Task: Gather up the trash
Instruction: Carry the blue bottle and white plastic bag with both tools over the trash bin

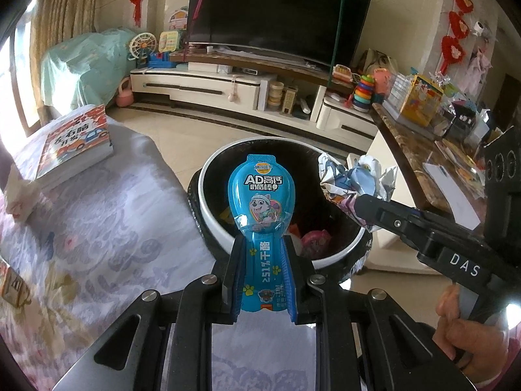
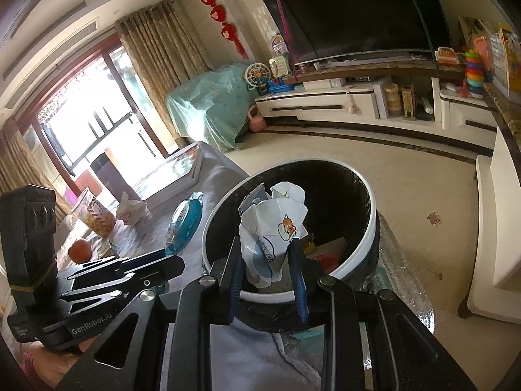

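**Both tongs loaded, bin right in front of me**

Biggest thing in frame is the trash bin (image 1: 280,202), dead centre in both wrist views, white rim, black liner. It already has some stuff at the bottom: I can see pink and red-orange bits down there, so part of the job looks done.

To the left of it is the tabletop (image 1: 107,215) with its pale patterned cloth. There's a stack of kids' books (image 1: 76,146) at the left edge of the left view, and that's obviously not trash.

In the right view there's more on that cloth at centre left: a snack cup (image 2: 94,211), an orange (image 2: 79,250) and a crumpled tissue (image 2: 130,210). I'd guess the tissue goes next; no idea about the cup.

My left tongs (image 1: 260,260) are clamped on the blue cheese-stick wrapper (image 1: 260,202), which sticks straight up in the middle of the left view, its top over the bin's opening.

My right tongs (image 2: 268,260) are pinched on a crumpled cartoon-print wrapper (image 2: 276,224), held over the near rim of the bin.

So neither piece is dropped yet. What's left as I see it: let both go into the bin, then go back for whatever's still trash on the cloth.
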Demonstrator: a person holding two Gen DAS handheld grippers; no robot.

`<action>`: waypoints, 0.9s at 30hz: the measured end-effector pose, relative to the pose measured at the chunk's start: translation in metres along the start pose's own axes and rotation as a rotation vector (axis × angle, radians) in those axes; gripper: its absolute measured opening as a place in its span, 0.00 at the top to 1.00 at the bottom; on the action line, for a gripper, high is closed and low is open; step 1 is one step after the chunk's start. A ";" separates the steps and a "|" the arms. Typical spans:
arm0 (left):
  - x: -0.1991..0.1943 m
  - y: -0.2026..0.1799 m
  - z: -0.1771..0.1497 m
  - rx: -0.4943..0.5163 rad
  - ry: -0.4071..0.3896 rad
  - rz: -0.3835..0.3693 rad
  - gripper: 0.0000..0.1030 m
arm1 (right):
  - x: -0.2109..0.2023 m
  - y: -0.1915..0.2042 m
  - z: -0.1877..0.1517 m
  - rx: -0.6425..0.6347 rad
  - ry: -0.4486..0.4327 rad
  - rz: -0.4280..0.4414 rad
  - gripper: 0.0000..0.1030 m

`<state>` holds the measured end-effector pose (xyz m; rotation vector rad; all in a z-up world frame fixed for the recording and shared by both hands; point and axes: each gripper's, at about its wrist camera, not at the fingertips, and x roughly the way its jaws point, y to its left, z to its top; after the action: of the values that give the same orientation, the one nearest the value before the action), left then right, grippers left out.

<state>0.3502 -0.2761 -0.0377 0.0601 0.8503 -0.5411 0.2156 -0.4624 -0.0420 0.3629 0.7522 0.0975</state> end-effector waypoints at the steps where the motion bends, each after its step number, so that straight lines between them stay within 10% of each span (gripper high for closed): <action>1: 0.001 0.000 0.001 0.001 0.001 0.000 0.82 | 0.000 0.000 0.001 -0.001 -0.001 -0.001 0.74; 27: 0.031 -0.009 0.029 0.010 0.034 0.000 0.81 | 0.027 -0.015 0.025 -0.005 0.035 -0.034 0.74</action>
<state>0.3829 -0.3045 -0.0399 0.0783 0.8804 -0.5458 0.2519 -0.4783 -0.0480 0.3438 0.7928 0.0737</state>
